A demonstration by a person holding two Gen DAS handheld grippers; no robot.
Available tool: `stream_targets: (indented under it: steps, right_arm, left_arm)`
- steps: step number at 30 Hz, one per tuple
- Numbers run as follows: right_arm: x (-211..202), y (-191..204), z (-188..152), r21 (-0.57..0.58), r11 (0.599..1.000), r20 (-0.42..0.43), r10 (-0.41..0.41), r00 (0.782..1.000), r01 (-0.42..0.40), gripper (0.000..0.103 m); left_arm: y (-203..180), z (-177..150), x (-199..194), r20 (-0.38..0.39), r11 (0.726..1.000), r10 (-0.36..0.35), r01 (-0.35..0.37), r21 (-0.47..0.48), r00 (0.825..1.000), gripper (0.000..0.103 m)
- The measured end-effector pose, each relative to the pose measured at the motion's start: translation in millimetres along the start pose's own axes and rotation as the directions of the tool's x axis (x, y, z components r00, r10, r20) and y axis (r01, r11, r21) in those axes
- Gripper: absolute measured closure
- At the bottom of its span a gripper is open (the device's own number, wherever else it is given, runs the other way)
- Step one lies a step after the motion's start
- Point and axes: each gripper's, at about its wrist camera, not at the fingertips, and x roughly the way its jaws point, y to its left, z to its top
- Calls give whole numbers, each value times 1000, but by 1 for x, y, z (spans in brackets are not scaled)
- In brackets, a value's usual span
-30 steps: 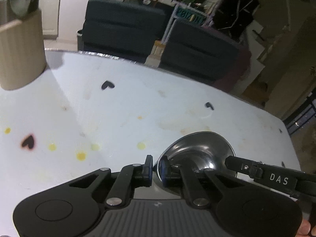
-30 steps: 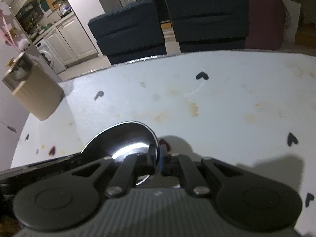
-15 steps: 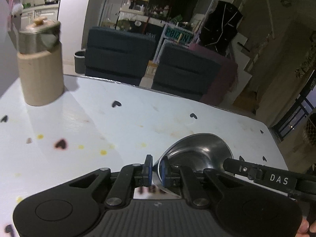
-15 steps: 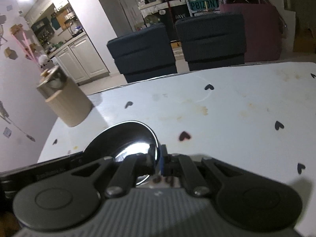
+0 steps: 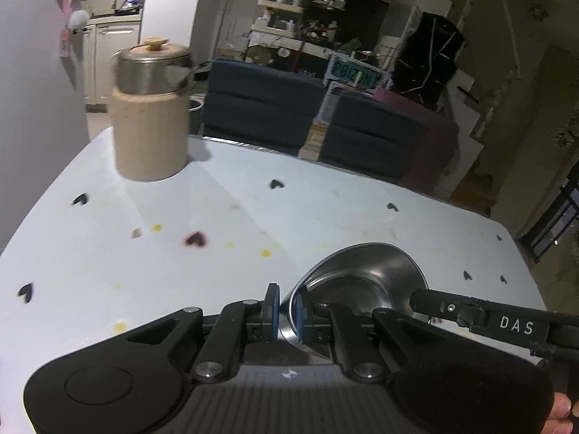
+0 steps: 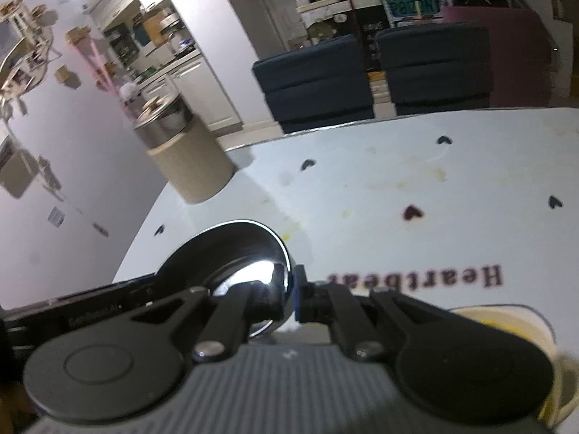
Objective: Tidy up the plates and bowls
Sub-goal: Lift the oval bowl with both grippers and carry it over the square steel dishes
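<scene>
Steel bowl held between two black grippers above a pale tabletop printed with small dark hearts and marked with yellow and brown stains. Seen from the left gripper, the jaws are clenched on the bowl's near rim, one blue pad outside the wall and one inside, so the bowl sits just ahead and to the right of them, tilted with its hollow facing the camera. A black arm lettered "DAS" crosses in from the right and meets the bowl's far right rim; this is the right gripper. From its own camera, its jaws are clamped tight on the opposite rim, and the bowl lies ahead and to the left of them, its shiny inside catching a bright reflection. The bowl appears clear of the tabletop, though the gap beneath it is hard to judge.

Well ahead and to the left of both pairs of jaws stands a beige canister with a metal upper part and a knobbed lid, near the tabletop's far left corner. Close under the right jaws, on the right side, is the rim of a cream dish, blurred, beside the printed word "Heartbeat". Beyond the tabletop are two dark blue chairs and cluttered shelves. A fingertip shows at the lower right edge of the left view.
</scene>
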Motion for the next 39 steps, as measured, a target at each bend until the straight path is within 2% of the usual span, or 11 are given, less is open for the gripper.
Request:
stream_targets:
  steps: [11, 25, 33, 39]
  right_arm:
    - [24, 34, -20, -38, 998, -96, 36, 995, -40, 98]
    - [65, 53, -36, -93, 996, -196, -6, 981, -12, 99]
    - [77, 58, -44, -119, 993, -226, -35, 973, 8, 99]
    - [80, 61, -43, -134, 991, -231, -40, 972, 9, 99]
  left_arm:
    - [36, -23, -7, -51, 997, 70, -71, -13, 996, 94]
    - [60, -46, 22, -168, 993, 119, -119, 9, 979, 96]
    - [63, -53, 35, -224, 988, 149, -140, 58, 963, 96]
    - [54, -58, 40, -257, 979, 180, -147, 143, 950, 95]
